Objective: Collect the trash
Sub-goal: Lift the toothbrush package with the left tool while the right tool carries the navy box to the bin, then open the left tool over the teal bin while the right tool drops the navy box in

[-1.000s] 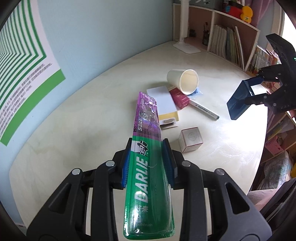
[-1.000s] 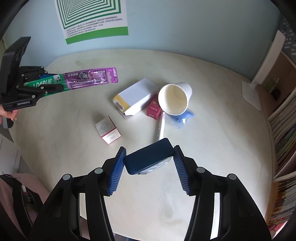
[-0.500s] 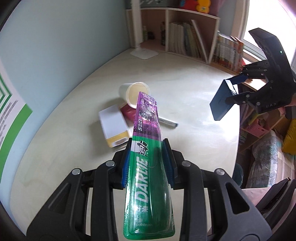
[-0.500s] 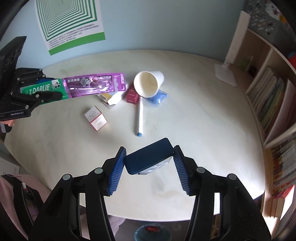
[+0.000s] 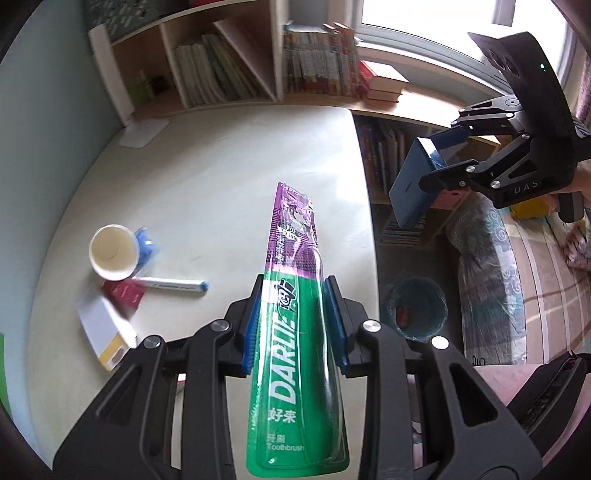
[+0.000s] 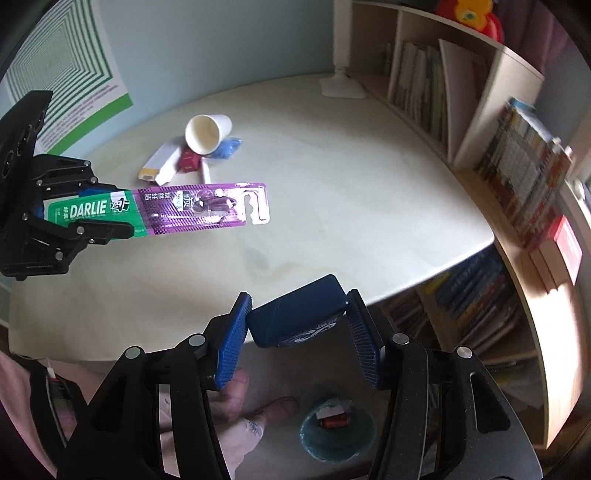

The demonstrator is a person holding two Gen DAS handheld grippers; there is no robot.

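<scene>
Two claws gripping toothbrush pack (image 5: 295,332), blue box (image 6: 295,314)

1. Daylight enters through the bright window (image 5: 436,33) at the top of the left wrist view, blown out to near white.
2. The round cream tabletop (image 5: 221,177) is evenly lit, with soft, faint shadows.
3. Motion blur smears the rows of upright books on the wooden shelves (image 6: 524,162) and the white paper cup lying on its side (image 5: 112,253).
4. Both fisheye views bend straight edges and darken to black at the corners.
5. The floor beneath the table is dim in the right wrist view.
</scene>
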